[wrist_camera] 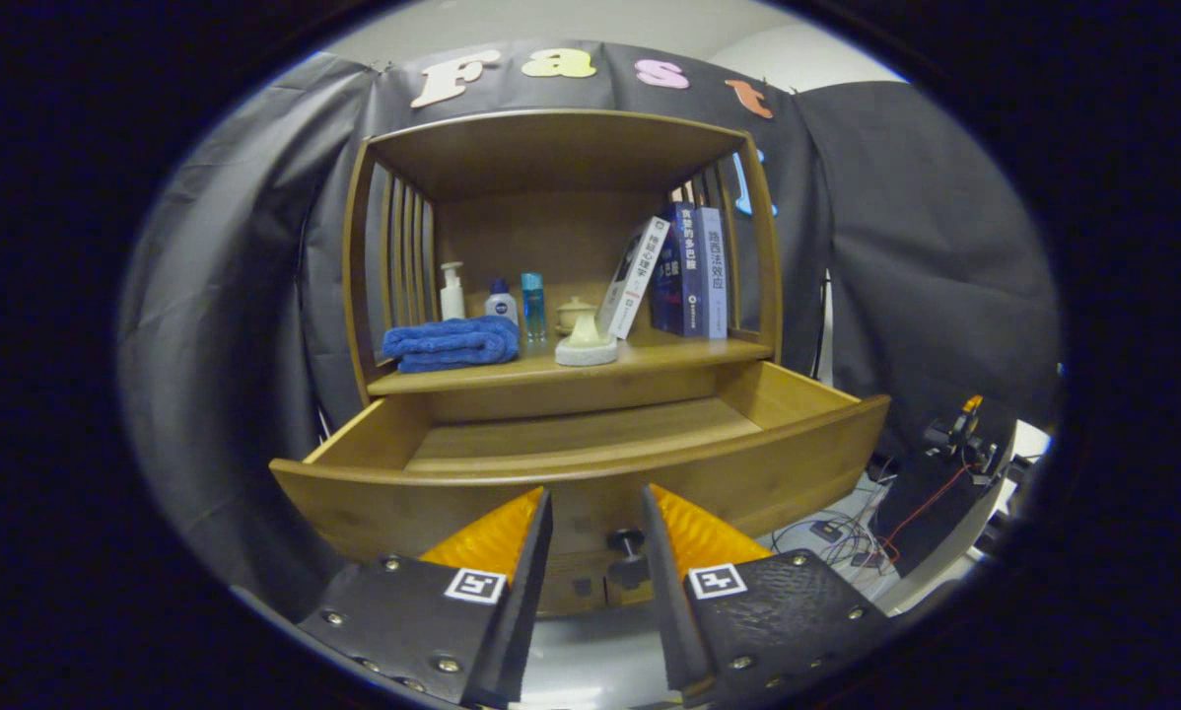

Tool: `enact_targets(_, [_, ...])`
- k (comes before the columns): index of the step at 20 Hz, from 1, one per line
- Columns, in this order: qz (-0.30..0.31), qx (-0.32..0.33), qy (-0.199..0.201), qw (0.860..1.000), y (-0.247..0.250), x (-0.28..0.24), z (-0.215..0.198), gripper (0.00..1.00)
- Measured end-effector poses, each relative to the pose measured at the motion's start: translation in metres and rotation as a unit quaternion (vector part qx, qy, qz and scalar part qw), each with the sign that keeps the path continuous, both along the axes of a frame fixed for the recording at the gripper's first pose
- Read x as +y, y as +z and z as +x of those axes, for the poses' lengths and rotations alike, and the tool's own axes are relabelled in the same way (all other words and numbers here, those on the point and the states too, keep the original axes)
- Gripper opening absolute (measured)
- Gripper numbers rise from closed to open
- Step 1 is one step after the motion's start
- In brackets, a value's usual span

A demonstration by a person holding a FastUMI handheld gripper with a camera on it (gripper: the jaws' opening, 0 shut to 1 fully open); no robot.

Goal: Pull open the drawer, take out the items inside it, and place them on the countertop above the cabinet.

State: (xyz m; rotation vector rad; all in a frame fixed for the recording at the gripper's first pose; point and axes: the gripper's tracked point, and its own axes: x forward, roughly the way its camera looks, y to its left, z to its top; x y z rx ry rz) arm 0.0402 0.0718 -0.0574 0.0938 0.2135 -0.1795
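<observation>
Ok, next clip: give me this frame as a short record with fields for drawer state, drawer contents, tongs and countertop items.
drawer state: drawer pulled open
drawer contents: visible floor bare; front part hidden by the drawer's front panel
tongs: tongs open, either side of the knob, not pressing it
countertop items: folded blue towel, three bottles, small lidded jar, cream dish, books

Drawer [590, 434] pulled out below the tabletop [650, 357]; on it, towel [451, 343] left, bottles [500, 301] behind, books [684, 271] right. Knob [625, 541] between the fingers [497, 537].
</observation>
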Motion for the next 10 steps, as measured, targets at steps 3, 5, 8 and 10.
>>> enact_targets(3, [0.007, 0.011, -0.003, 1.000, -0.019, -0.005, -0.002, 0.54])
enact_targets(5, [0.012, 0.018, 0.002, 1.000, -0.029, -0.007, 0.000, 0.63])
enact_targets(8, [0.024, 0.013, 0.005, 1.000, -0.037, -0.011, 0.003, 0.84])
enact_targets(10, [0.029, 0.007, 0.012, 0.999, -0.039, -0.011, 0.007, 0.94])
